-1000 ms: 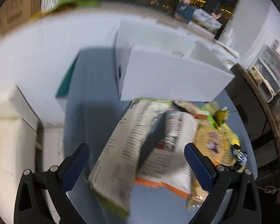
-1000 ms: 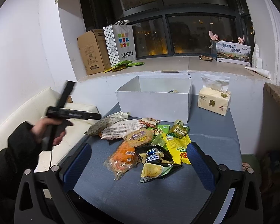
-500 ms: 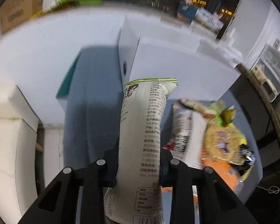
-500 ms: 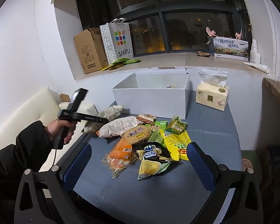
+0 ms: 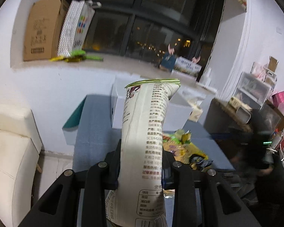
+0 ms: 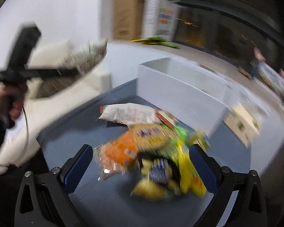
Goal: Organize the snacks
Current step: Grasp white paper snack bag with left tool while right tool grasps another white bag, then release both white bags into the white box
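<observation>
Left wrist: jaws clamp white snack bag (image 5: pixel 143 141) printed with Chinese text.

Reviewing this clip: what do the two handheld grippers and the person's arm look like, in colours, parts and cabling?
The right gripper has a black plastic frame with silver screws and ribbed blue pads on its fingers. The left gripper has the same black frame and silver screws; seen from the right wrist view it is a black pistol-grip tool with a thin black cable hanging below. The left hand is bare, with a dark sleeve.
</observation>
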